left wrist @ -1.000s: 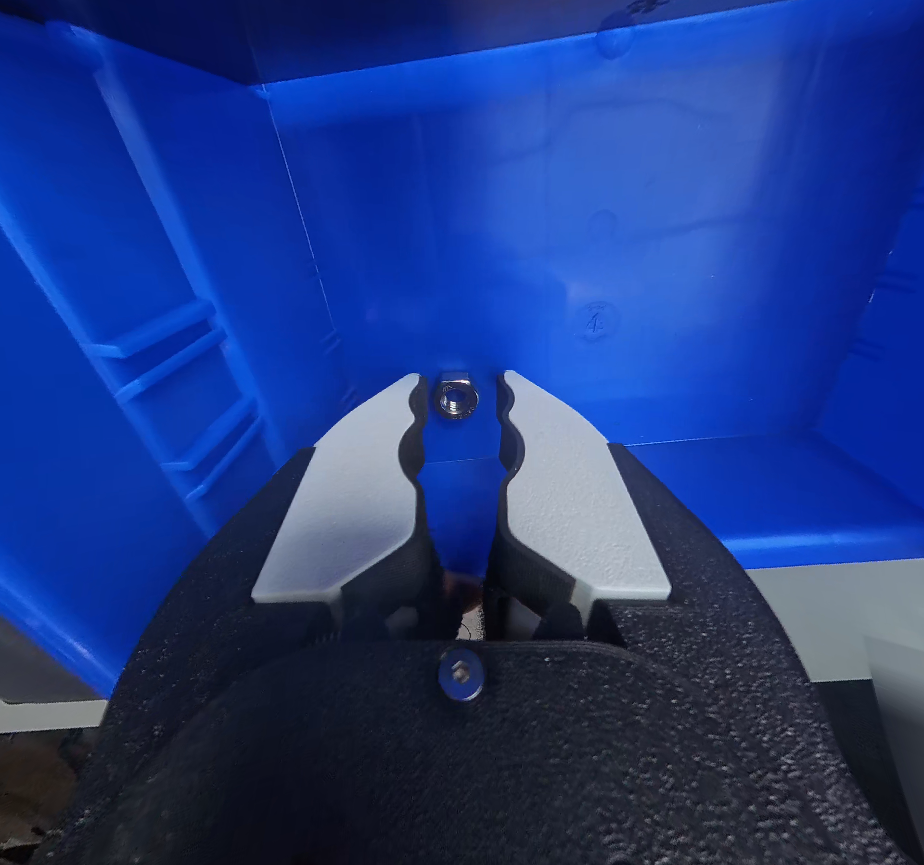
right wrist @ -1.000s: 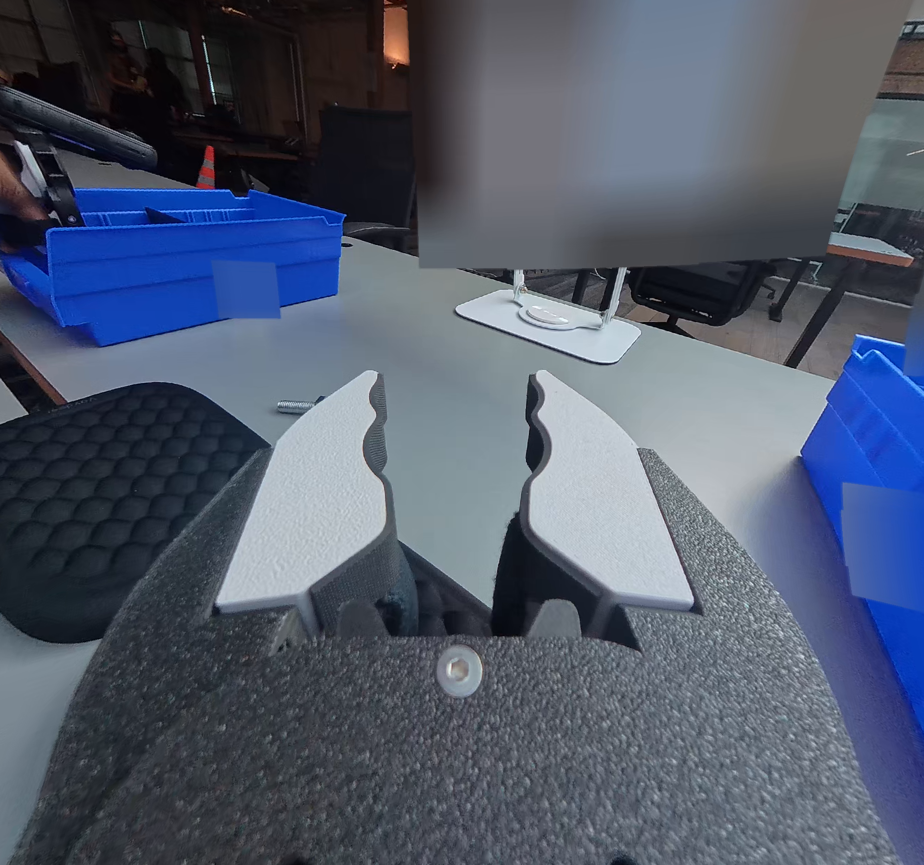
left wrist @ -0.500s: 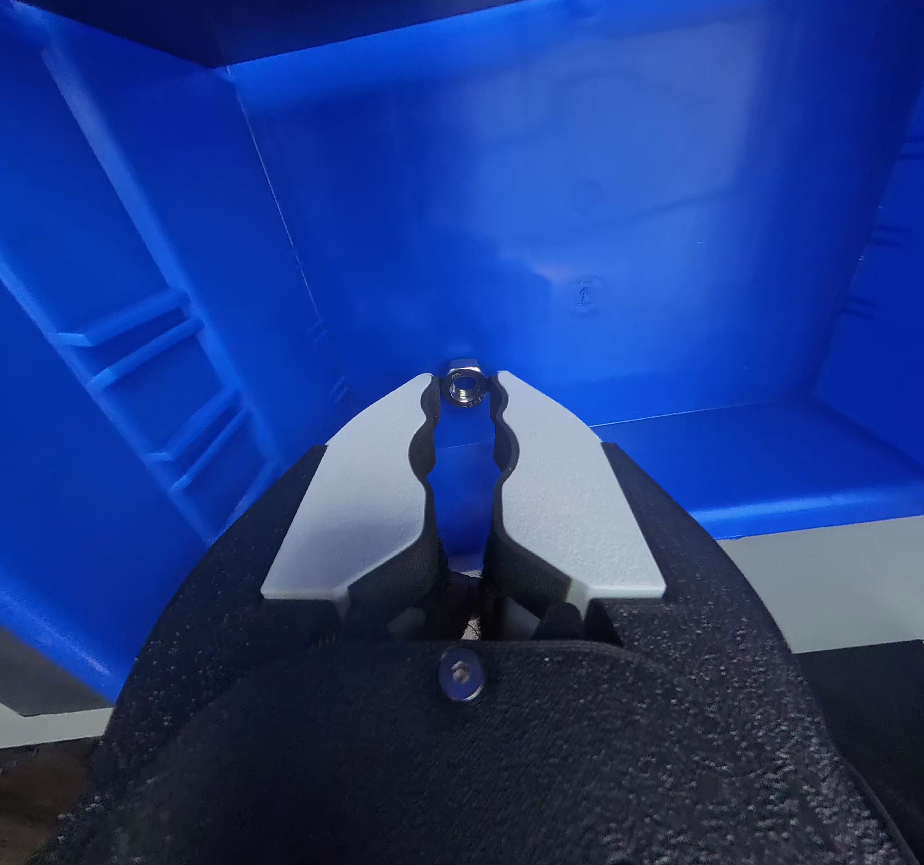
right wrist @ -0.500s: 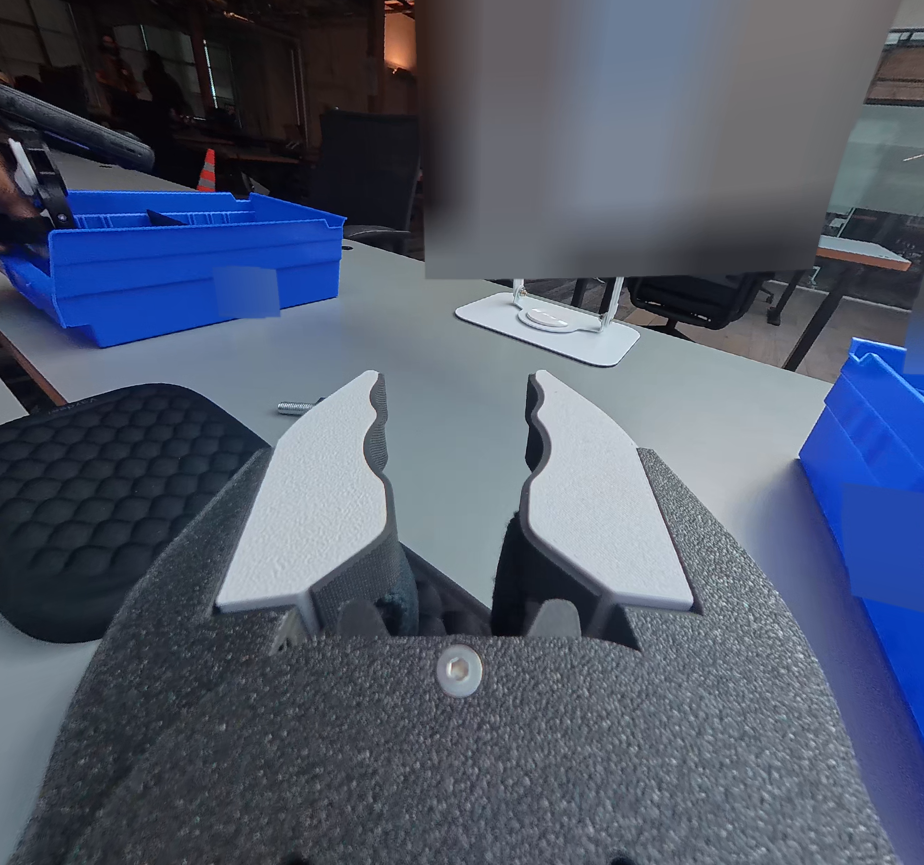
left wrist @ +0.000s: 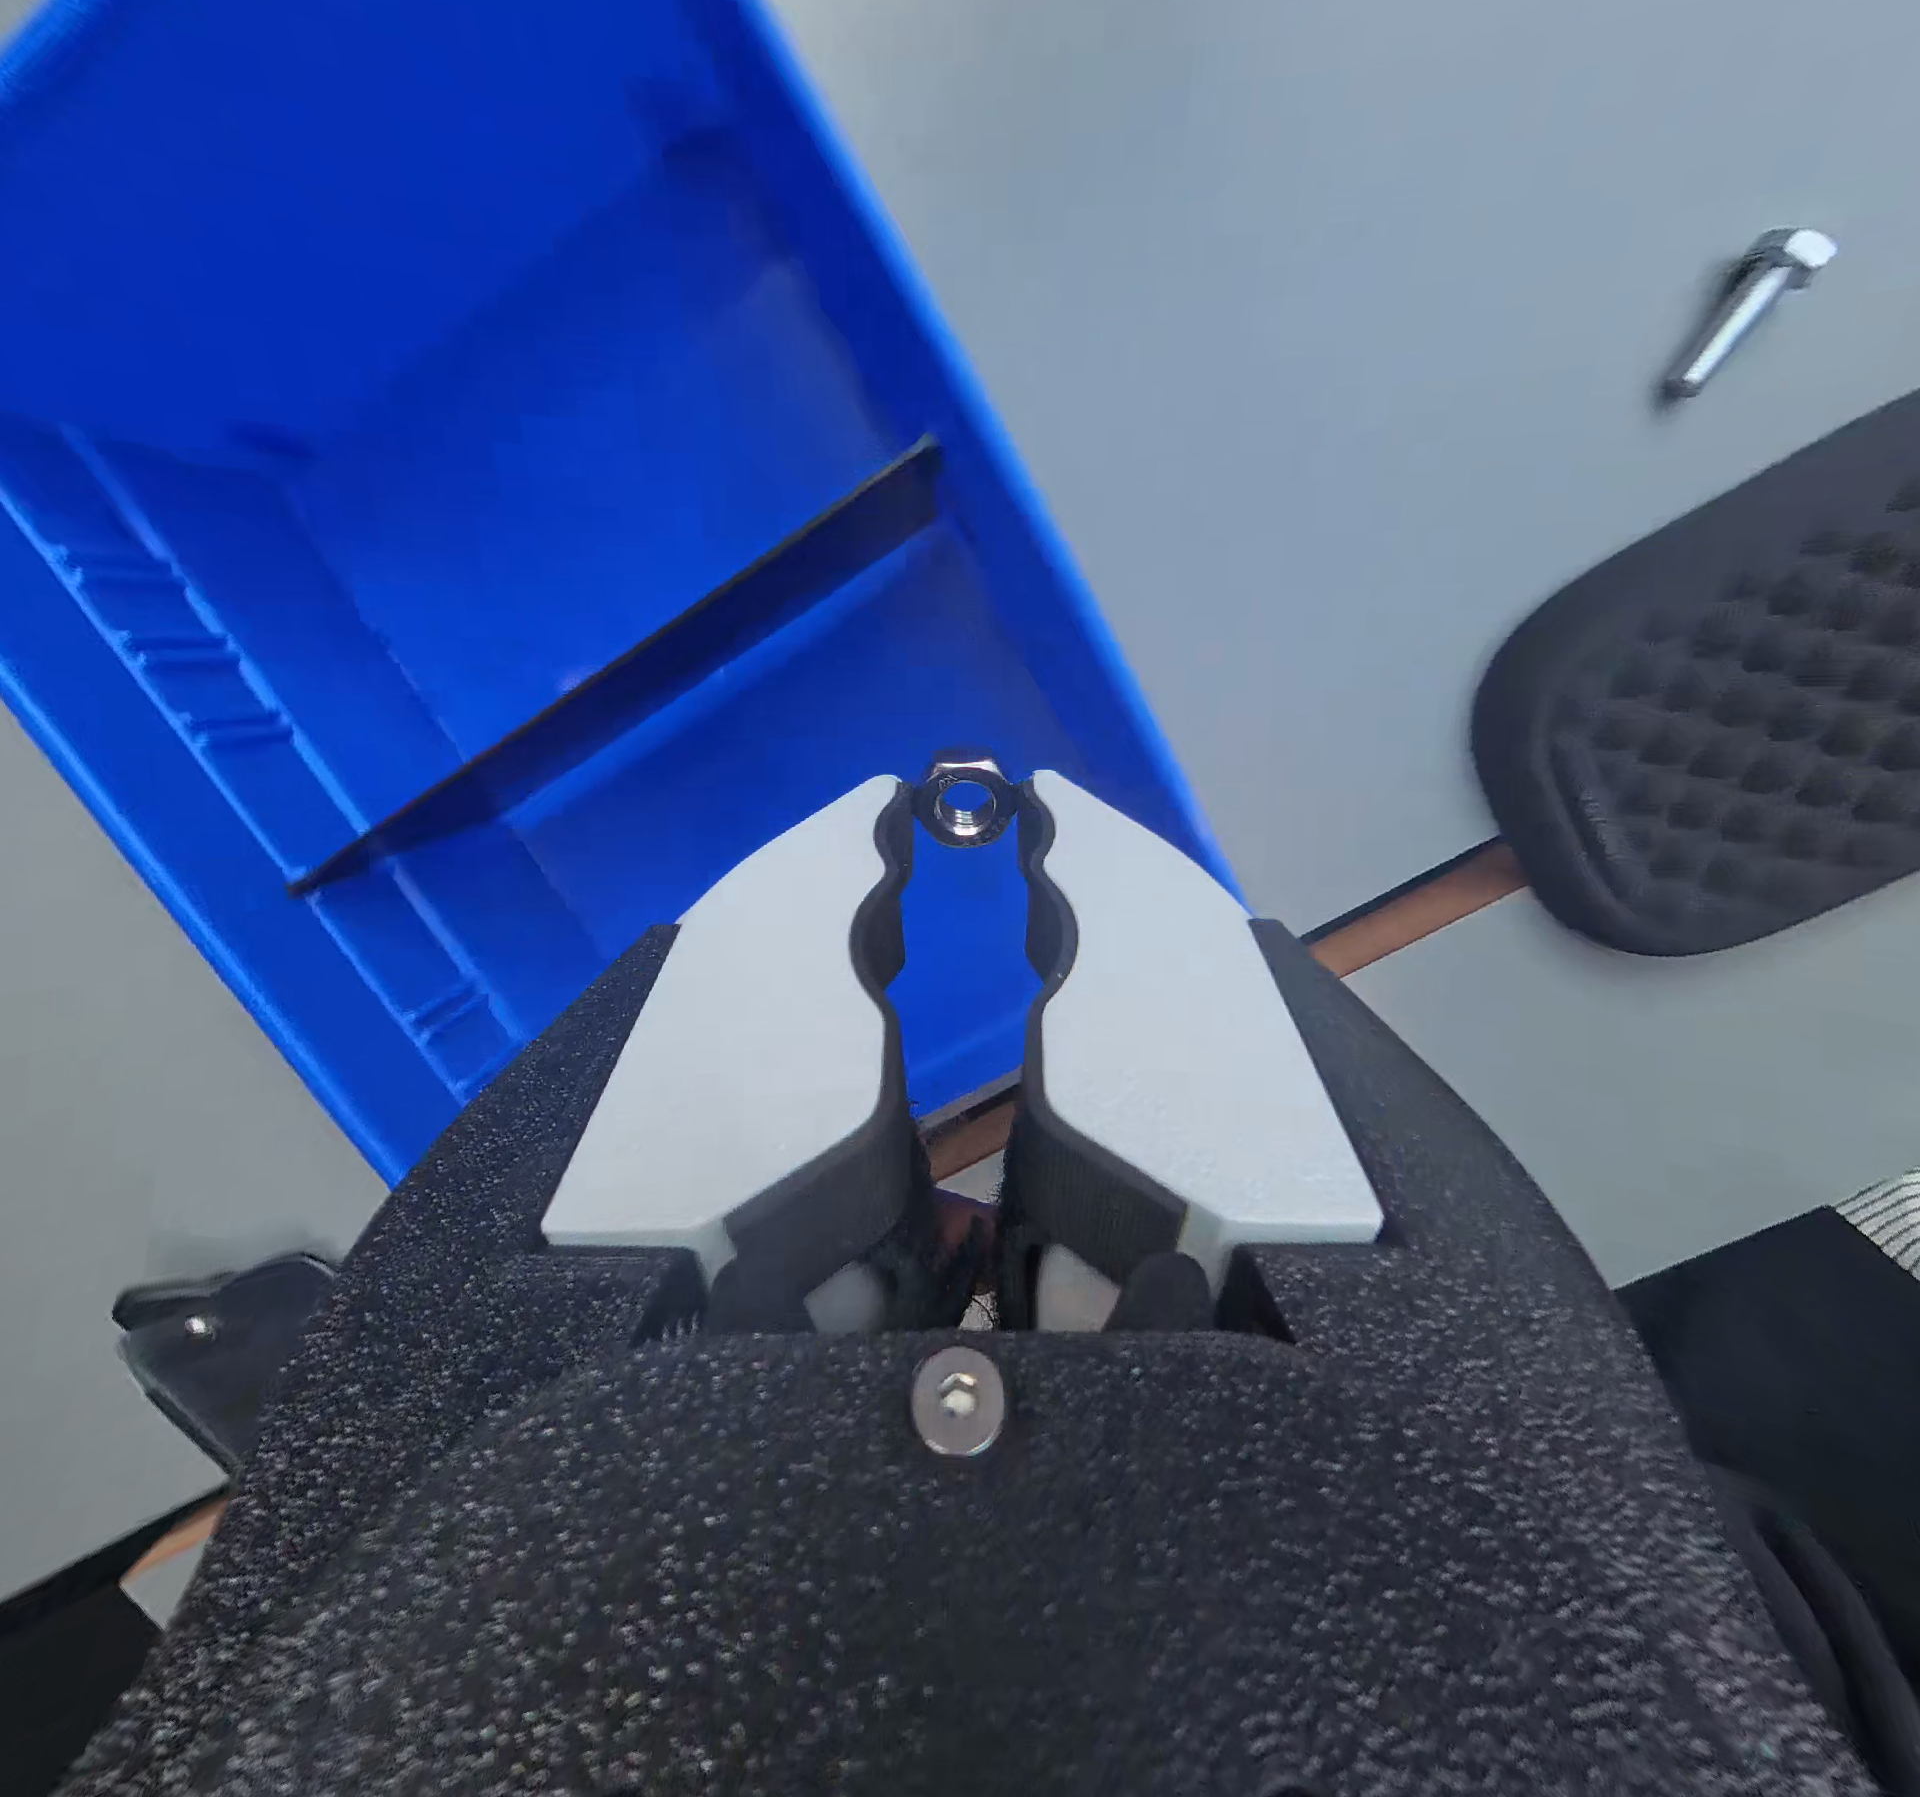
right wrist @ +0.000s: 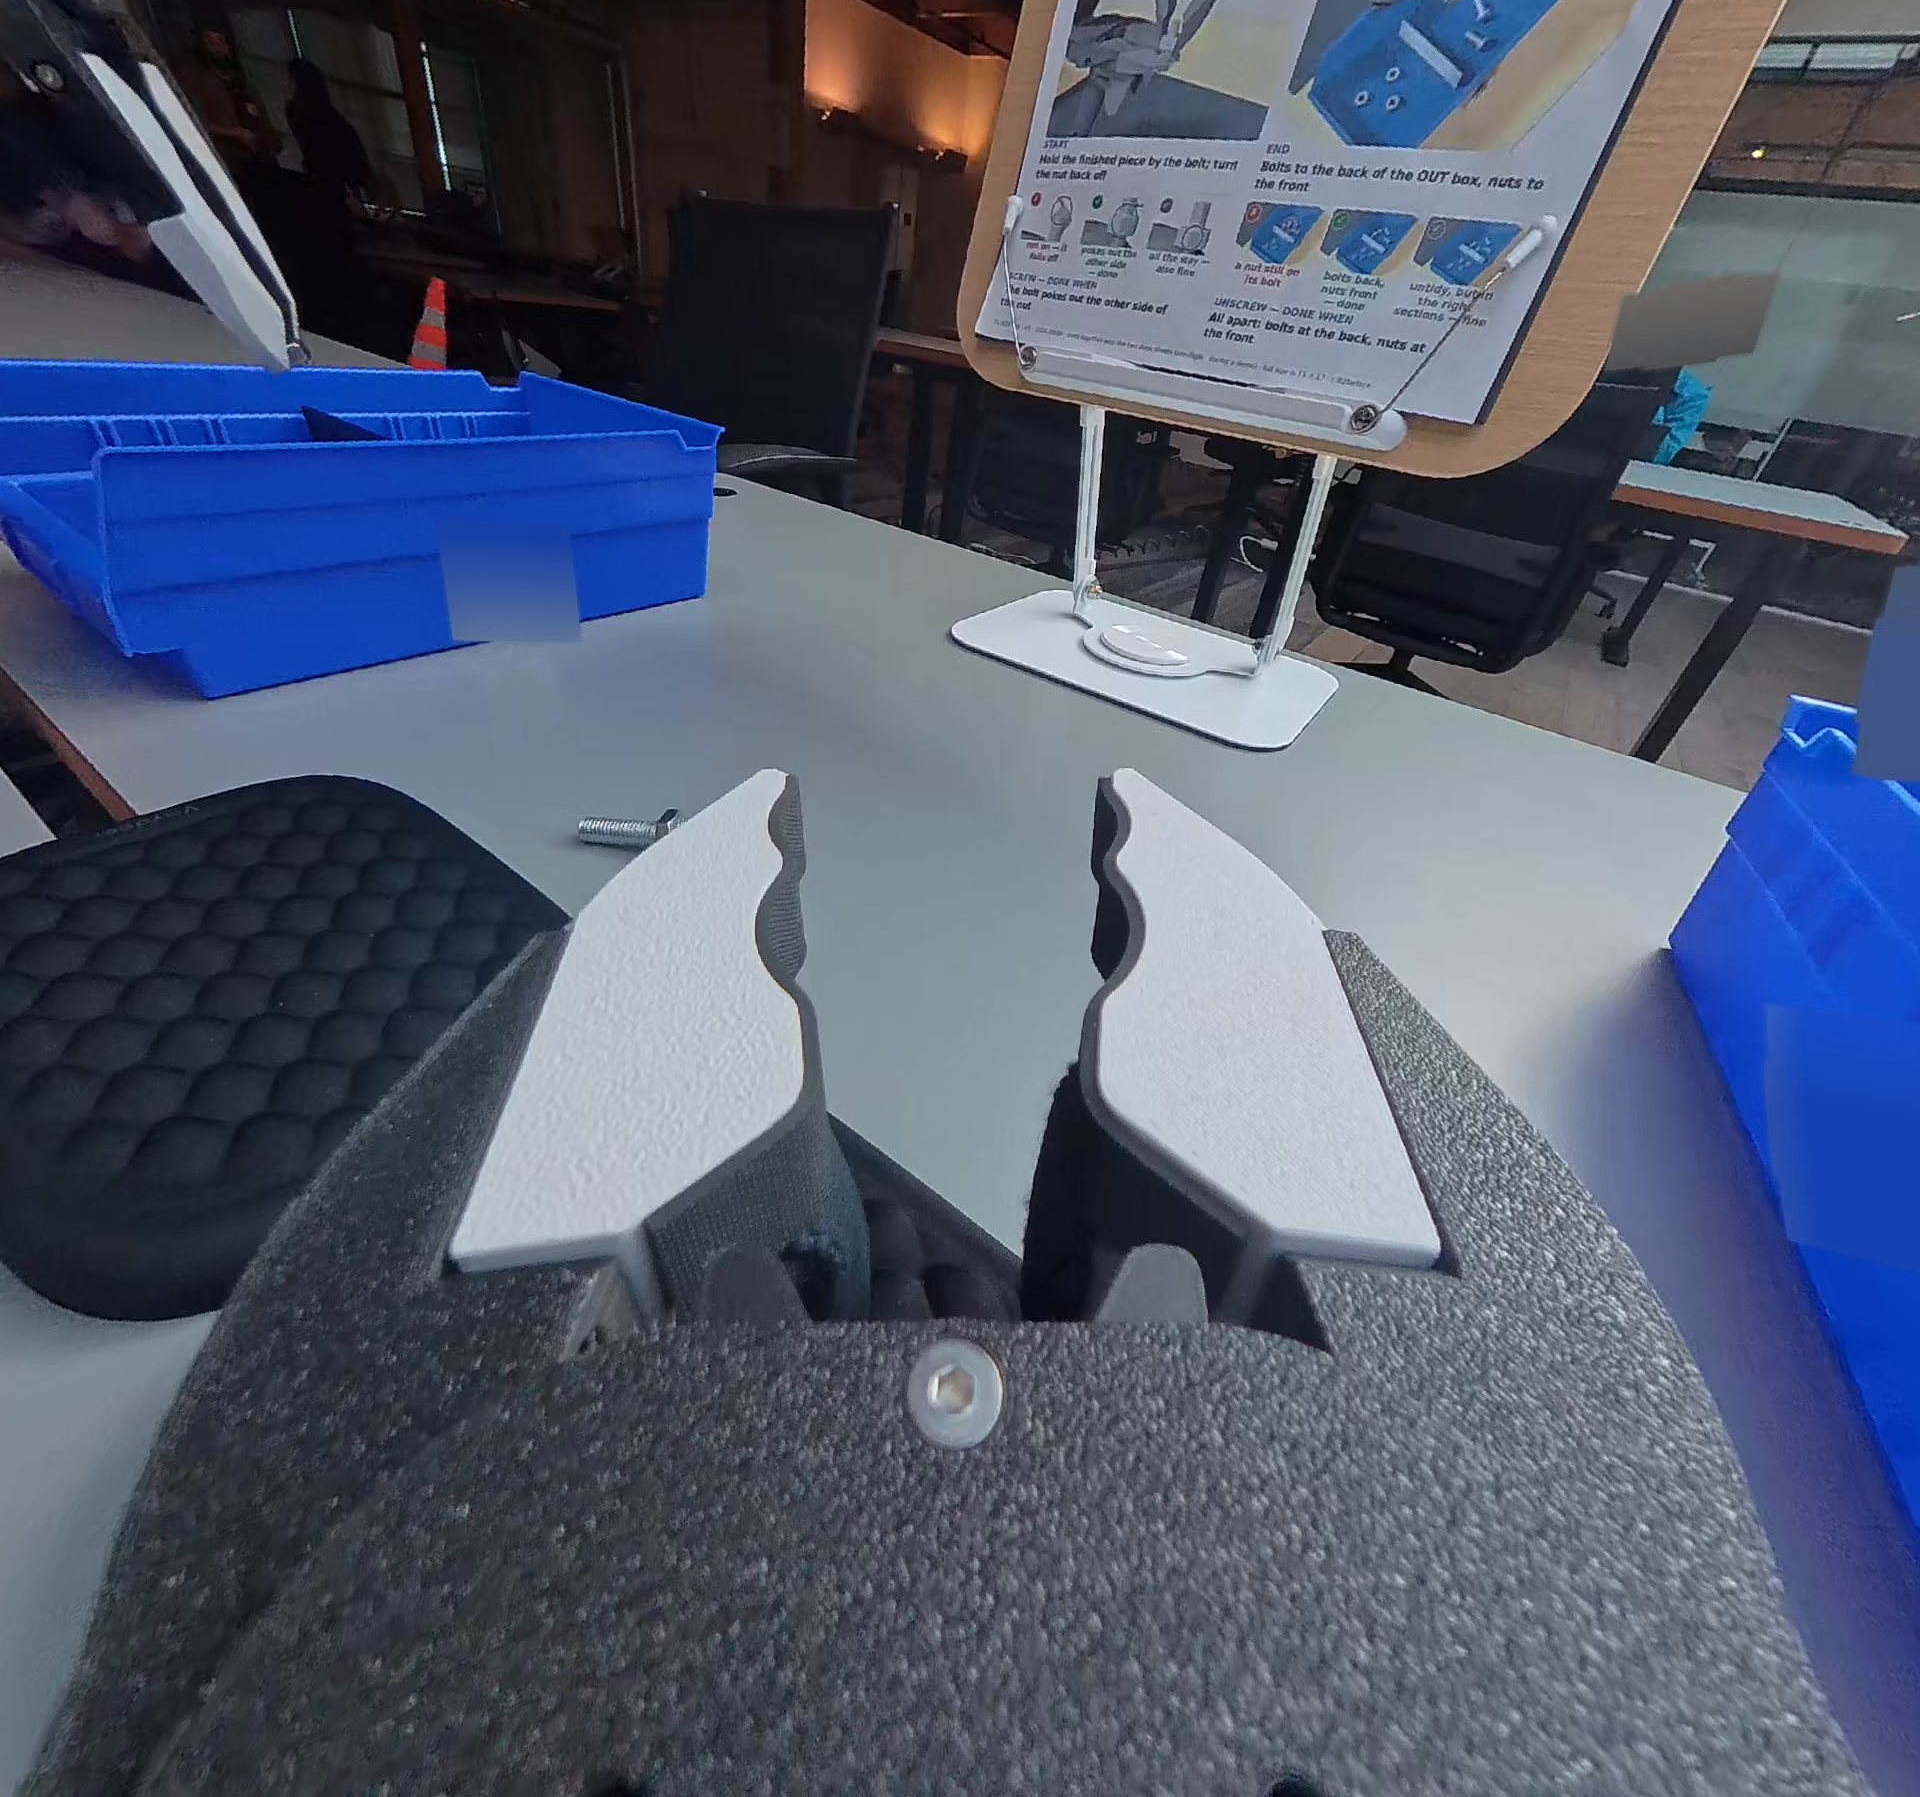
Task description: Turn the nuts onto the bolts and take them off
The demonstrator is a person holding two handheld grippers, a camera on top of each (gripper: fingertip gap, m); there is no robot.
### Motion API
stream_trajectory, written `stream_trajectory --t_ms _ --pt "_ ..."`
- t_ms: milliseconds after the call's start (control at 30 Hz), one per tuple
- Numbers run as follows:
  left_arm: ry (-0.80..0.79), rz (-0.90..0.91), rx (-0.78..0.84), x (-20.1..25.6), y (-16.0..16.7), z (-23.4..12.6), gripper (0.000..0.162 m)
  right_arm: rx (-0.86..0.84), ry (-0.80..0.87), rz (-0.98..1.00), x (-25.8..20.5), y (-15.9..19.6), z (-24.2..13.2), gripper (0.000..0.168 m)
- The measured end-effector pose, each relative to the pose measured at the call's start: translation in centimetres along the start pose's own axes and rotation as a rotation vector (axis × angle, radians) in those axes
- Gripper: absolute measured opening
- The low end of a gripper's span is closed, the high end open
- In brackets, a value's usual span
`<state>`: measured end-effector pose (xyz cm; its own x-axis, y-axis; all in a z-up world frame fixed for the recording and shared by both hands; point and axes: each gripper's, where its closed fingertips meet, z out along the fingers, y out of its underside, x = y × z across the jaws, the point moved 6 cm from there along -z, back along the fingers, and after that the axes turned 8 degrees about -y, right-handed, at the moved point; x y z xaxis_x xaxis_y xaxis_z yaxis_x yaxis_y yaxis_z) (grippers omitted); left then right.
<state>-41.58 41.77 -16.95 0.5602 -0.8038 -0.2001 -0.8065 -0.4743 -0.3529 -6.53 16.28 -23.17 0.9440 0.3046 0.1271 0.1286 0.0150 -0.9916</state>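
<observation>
Steel hex nut (left wrist: pixel 963 802): pinched at left gripper (left wrist: pixel 963 791) tips, above blue plastic bin (left wrist: pixel 499 417).
Right gripper (right wrist: pixel 943 812): agape, empty.
Silver bolt (right wrist: pixel 628 828): on grey table (right wrist: pixel 883 719), apparently bare.
Progress: threading not begun.

Both grippers alike — pale grey wavy-edged jaws, black pebbled housing, one silver screw (right wrist: pixel 955 1392).

On the table (right wrist: pixel 935 708): bin (right wrist: pixel 343 542) far left, pad (right wrist: pixel 208 999) near left, bolt (right wrist: pixel 627 828) just beside pad, stand (right wrist: pixel 1143 667) behind.
</observation>
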Motion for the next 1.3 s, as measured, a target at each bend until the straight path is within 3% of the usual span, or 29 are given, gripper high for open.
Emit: stream_trajectory --t_ms 300,600,933,1300 --pt "0.17 0.355 0.172 11.3 -7.6 -1.5 0.019 -0.018 -0.004 0.0 0.0 0.2 0.2 0.053" --pt "0.328 0.59 0.141 21.9 -10.8 2.8 0.019 -0.023 -0.005 -0.001 0.0 0.3 0.3 0.053" --pt "0.259 0.698 -0.009 25.8 -11.1 8.9 0.019 -0.029 -0.01 0.0 -0.1 0.3 0.3 0.052" --pt "0.265 0.719 -0.065 26.6 -10.8 10.9 0.019 -0.029 -0.011 -0.001 -0.1 0.3 0.3 0.052"
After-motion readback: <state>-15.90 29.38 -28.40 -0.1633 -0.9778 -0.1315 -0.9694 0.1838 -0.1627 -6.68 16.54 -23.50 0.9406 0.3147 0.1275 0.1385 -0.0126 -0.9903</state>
